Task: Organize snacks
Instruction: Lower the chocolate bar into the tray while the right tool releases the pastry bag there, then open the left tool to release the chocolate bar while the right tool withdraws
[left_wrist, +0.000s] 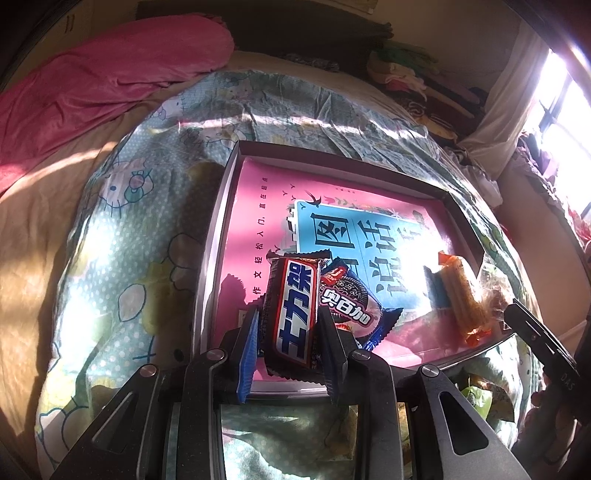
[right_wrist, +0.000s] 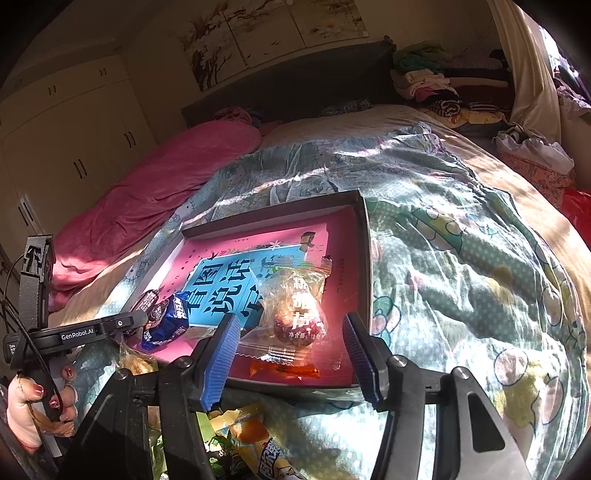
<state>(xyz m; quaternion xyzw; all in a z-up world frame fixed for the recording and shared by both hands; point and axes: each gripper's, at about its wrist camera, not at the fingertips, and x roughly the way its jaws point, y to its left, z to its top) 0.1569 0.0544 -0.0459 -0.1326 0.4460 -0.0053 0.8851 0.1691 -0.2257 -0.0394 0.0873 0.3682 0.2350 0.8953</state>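
Note:
A shallow pink-lined box (left_wrist: 236, 206) lies on the bed, also seen in the right wrist view (right_wrist: 347, 236). My left gripper (left_wrist: 288, 343) is shut on a dark chocolate bar (left_wrist: 293, 310) over the box's near edge. A blue cookie packet (left_wrist: 354, 302) lies beside it in the box. An orange wafer stick (left_wrist: 463, 291) lies at the box's right. My right gripper (right_wrist: 291, 354) is open over the box's near edge, with a clear packet of red candied fruit (right_wrist: 299, 310) lying between its fingers. The left gripper (right_wrist: 136, 321) also shows at left with its bar.
Loose snack packets (right_wrist: 251, 435) lie on the patterned quilt (right_wrist: 461, 258) in front of the box. A pink blanket (left_wrist: 92, 81) lies at the far left. Folded clothes (right_wrist: 428, 81) are stacked by the headboard.

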